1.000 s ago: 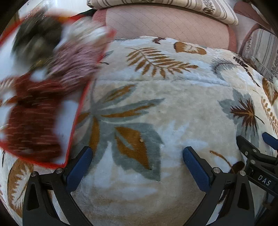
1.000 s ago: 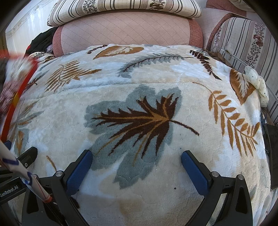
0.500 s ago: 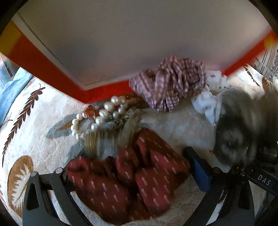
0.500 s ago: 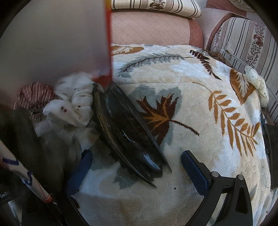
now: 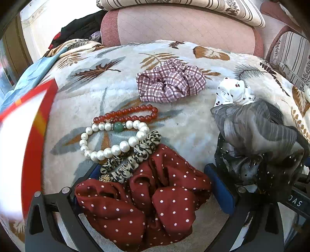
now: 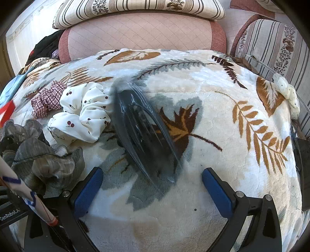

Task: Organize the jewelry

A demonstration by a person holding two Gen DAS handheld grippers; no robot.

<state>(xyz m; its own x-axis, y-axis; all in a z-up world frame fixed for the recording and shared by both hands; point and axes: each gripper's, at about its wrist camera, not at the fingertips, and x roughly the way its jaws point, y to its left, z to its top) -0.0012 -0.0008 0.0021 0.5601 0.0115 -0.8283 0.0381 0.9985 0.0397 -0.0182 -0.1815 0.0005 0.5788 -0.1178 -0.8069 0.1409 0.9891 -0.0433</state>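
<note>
Work surface is a plush blanket [image 6: 222, 81], cream with brown, orange and grey-blue leaf print, draped over something rounded. Behind it a pink quilted cushion [image 6: 139, 33] with a striped floral pillow [image 6: 135, 7] on top; another striped cushion [image 6: 271, 42] at far right. Dark clothing [image 5: 81, 29] piled at back left, pale blue cloth [image 5: 33, 75] at left edge. Bright sunlight over everything.

Left gripper [image 5: 153, 186]: jaws spread wide, gripping nothing. A dark red polka-dot scrunchie [image 5: 147, 205] lies on the blanket between its fingers. Touching that scrunchie's far edge is a leopard-print hair tie [image 5: 135, 155], a pearl bracelet [image 5: 112, 139] with one green bead just beyond it, and a red bead bracelet [image 5: 126, 115] right against the pearls. Plaid scrunchie [image 5: 170, 81] sits farther back, apart from the bracelets. White cherry-print scrunchie [image 5: 234, 93] to the right, grey ruffled scrunchie [image 5: 257, 128] piled against it, with black sparkly mesh fabric [image 5: 271, 170] below that by the right finger. Blurred red-and-white flat item [image 5: 29, 139] at left edge, can't tell what it is.

Right gripper [image 6: 153, 186]: jaws wide apart, empty. A dark translucent oblong item [image 6: 143, 129], blurred, lies diagonally on the blanket ahead of it, beside the white scrunchie. Small cream scrunchie [image 6: 288, 95] sits alone at the far right edge
</note>
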